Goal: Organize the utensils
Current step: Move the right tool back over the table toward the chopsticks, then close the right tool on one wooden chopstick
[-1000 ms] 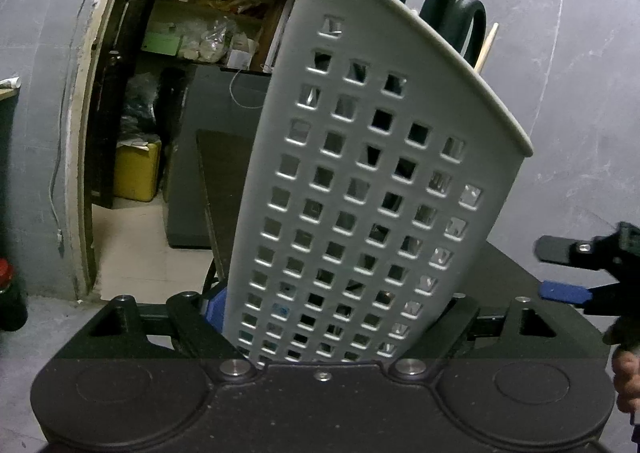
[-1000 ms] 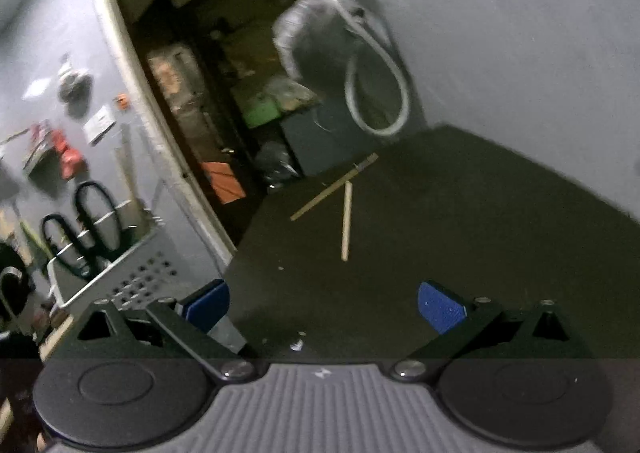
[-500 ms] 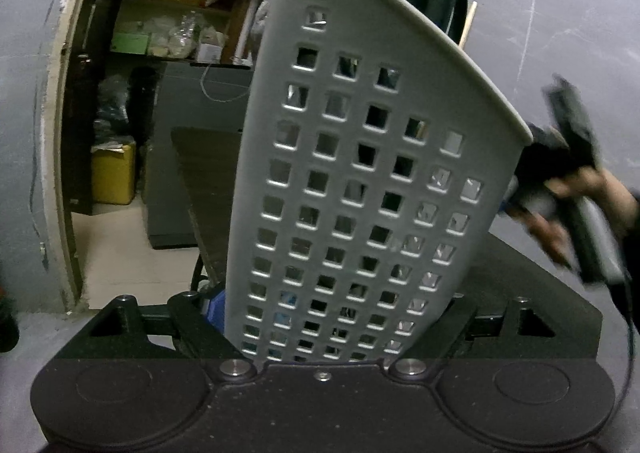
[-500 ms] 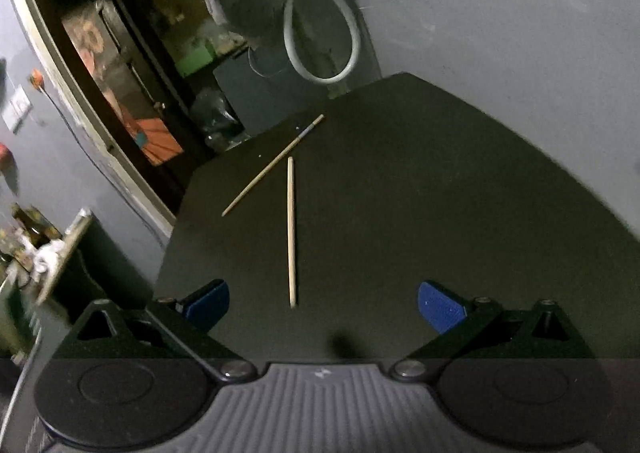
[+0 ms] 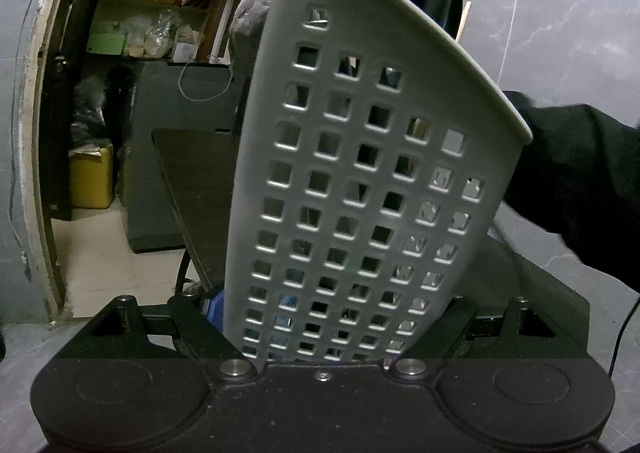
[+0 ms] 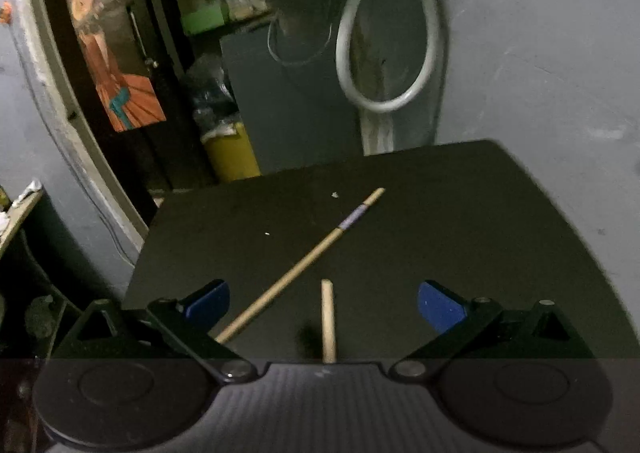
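**Line up on the near chopstick**

The left gripper [image 5: 332, 317] clamps the white basket [image 5: 372, 181]. The right gripper [image 6: 324, 303] hangs wide open, empty, over 2 chopsticks [image 6: 329, 319] on the dark table [image 6: 460, 213]. Centre the jaws, then close.

Right tongs [image 6: 323, 299] now over chopsticks [image 6: 328, 319]
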A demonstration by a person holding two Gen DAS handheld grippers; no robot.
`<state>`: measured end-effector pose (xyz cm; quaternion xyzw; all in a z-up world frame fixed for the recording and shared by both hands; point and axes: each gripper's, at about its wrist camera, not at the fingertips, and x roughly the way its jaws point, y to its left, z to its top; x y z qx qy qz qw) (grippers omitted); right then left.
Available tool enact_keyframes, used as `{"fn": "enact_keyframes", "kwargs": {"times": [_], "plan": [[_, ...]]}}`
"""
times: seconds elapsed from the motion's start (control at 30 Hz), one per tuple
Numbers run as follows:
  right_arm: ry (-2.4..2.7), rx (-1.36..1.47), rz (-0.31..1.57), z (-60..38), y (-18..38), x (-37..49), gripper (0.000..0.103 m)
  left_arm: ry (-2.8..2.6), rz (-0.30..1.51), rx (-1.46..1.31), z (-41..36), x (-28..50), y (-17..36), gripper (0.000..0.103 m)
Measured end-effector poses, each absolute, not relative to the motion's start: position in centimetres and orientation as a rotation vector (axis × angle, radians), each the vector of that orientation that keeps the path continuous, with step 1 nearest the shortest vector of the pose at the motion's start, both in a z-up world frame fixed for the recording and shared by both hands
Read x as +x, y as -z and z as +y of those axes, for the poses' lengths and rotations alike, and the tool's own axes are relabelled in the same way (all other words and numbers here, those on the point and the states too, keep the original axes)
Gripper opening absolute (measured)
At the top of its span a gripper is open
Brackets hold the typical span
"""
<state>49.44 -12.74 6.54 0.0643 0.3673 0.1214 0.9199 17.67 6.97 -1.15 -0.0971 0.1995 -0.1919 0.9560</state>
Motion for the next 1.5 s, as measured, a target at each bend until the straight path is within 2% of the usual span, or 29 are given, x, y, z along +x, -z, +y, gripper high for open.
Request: {"fn": "enact_keyframes", "kwargs": {"times": [0.27, 0.33, 0.4, 0.43, 0.47, 0.57, 0.67, 0.87, 1.07, 1.3, 1.33, 1.37, 1.43, 1.5], "plan": [[-0.171, -0.013, 0.843, -7.7, -2.4, 54.6, 0.068, 0.387, 0.395, -0.184, 6.9, 17.9, 1.5, 0.086], [-0.164, -0.001, 0.813, -7.4, -2.2, 54.9, 0.060, 0.380, 0.395, -0.184, 6.7, 17.7, 1.6, 0.086], [-0.157, -0.002, 0.797, -7.2, -2.1, 54.8, 0.046, 0.372, 0.394, -0.184, 6.6, 17.7, 1.6, 0.086], [-0.162, 0.000, 0.794, -7.1, -2.2, 54.6, 0.028, 0.365, 0.395, -0.182, 6.5, 17.7, 1.6, 0.087], [-0.172, 0.002, 0.797, -7.0, -2.2, 54.5, 0.019, 0.362, 0.399, -0.186, 6.4, 17.7, 1.7, 0.087], [-0.208, -0.012, 0.802, -7.1, -2.3, 53.9, 0.009, 0.358, 0.397, -0.185, 6.1, 17.3, 1.8, 0.087], [-0.233, -0.045, 0.780, -7.7, -2.4, 53.2, 0.006, 0.356, 0.397, -0.189, 6.0, 17.2, 1.7, 0.087], [-0.286, -0.029, 0.826, -9.7, -3.5, 50.9, 0.007, 0.344, 0.399, -0.194, 6.0, 17.2, 1.5, 0.087], [-0.303, -0.057, 0.864, -12.2, -3.6, 45.5, 0.007, 0.331, 0.402, -0.200, 6.0, 17.0, 1.3, 0.085], [-0.304, -0.090, 0.819, -15.5, -3.4, 39.5, 0.008, 0.318, 0.401, -0.191, 5.6, 17.0, 1.3, 0.084], [-0.303, -0.093, 0.803, -15.8, -3.5, 39.0, 0.016, 0.316, 0.402, -0.191, 5.5, 17.0, 1.3, 0.084], [-0.295, -0.090, 0.783, -16.2, -3.7, 38.7, 0.032, 0.314, 0.403, -0.190, 5.5, 16.9, 1.2, 0.084], [-0.285, -0.062, 0.758, -16.7, -4.3, 38.7, 0.051, 0.311, 0.405, -0.191, 5.5, 16.9, 1.2, 0.084], [-0.255, -0.076, 0.737, -17.1, -4.6, 39.0, 0.053, 0.307, 0.406, -0.190, 5.3, 16.9, 1.1, 0.084]]}}
